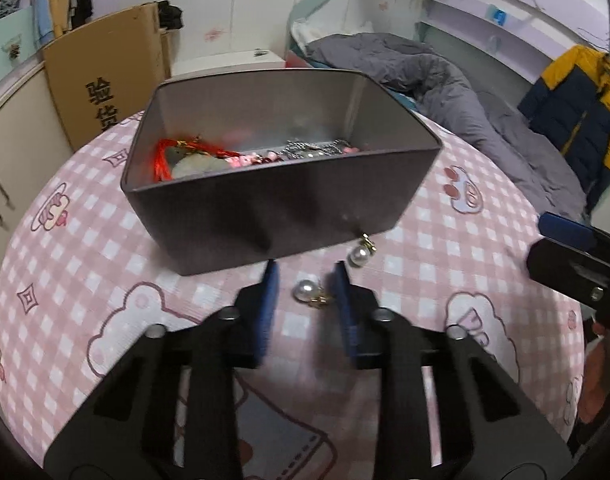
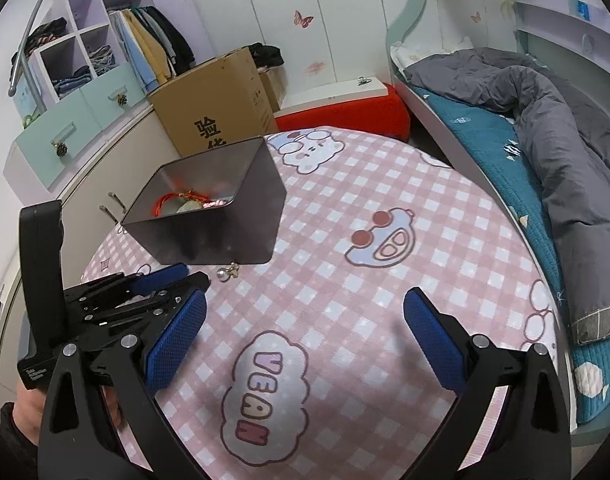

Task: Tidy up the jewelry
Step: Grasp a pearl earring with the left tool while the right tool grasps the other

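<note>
A dark grey metal box [image 1: 273,200] stands on the pink checked tablecloth and holds a red tassel charm [image 1: 173,152], pink beads and a silver chain [image 1: 313,150]. Two pearl earrings lie in front of it: one [image 1: 305,291] sits between the blue pads of my left gripper [image 1: 305,280], whose jaws stand partly open around it without clamping it; the other [image 1: 359,255] lies by the box's front wall. My right gripper [image 2: 305,312] is wide open and empty above the cloth. The box [image 2: 225,220], one pearl earring [image 2: 225,274] and my left gripper [image 2: 173,284] show in the right wrist view.
A cardboard box [image 2: 217,100] and cabinets [image 2: 65,136] stand beyond the table's far left edge. A bed with a grey quilt [image 2: 545,120] runs along the right side. A red stool [image 2: 345,116] is behind the table.
</note>
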Demonstrator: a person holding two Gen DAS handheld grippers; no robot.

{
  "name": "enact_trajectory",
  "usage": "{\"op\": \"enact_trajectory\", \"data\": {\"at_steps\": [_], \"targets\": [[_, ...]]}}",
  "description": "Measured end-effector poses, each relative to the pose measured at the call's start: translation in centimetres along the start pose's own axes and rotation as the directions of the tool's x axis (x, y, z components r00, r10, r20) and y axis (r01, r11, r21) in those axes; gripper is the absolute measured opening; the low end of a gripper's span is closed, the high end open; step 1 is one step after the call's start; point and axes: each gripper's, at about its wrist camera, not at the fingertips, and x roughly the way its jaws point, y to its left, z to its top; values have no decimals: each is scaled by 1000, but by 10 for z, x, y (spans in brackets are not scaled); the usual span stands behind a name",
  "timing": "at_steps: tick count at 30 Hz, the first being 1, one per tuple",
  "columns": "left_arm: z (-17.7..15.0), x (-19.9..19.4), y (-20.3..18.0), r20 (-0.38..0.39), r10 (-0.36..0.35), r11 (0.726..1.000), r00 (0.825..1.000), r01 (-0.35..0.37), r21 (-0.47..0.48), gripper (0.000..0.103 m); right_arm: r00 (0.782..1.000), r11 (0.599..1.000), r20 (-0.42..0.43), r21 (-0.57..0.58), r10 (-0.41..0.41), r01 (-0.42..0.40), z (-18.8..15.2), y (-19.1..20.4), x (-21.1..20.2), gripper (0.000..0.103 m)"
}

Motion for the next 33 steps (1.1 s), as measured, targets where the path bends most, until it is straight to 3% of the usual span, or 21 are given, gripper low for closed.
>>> {"op": "enact_trajectory", "data": {"at_steps": [7,15,19,21,22,23,26,33], "targets": [[-11,-13,9,5,-42,999,999,42,4,18,999,999,-29,-34,17,-18,0,16,13,95],[-22,-35,30,37,-25,998,999,26,-49,17,996,993,-81,-110,37,-46,6,46,49,95],[-24,-47,43,60,-7,997,998,11,-81,17,994,989,-112,-145,21,-37,6,61,74,72],[-24,-51,47,69,-3,996,998,9,-89,17,996,984,-89,-176,-21,5,6,69,79,62],[-24,-53,49,73,0,996,997,7,-92,17,996,982,-84,-189,-38,22,6,73,79,52],[-24,-55,49,76,0,996,997,7,-94,17,995,978,-78,-204,-55,38,6,76,79,35],[-24,-57,50,85,-3,995,996,12,-100,17,995,972,-85,-235,-51,29,3,80,80,14],[-25,-67,50,108,-7,994,994,19,-104,17,996,978,-88,-203,23,-40,-8,70,59,14]]}}
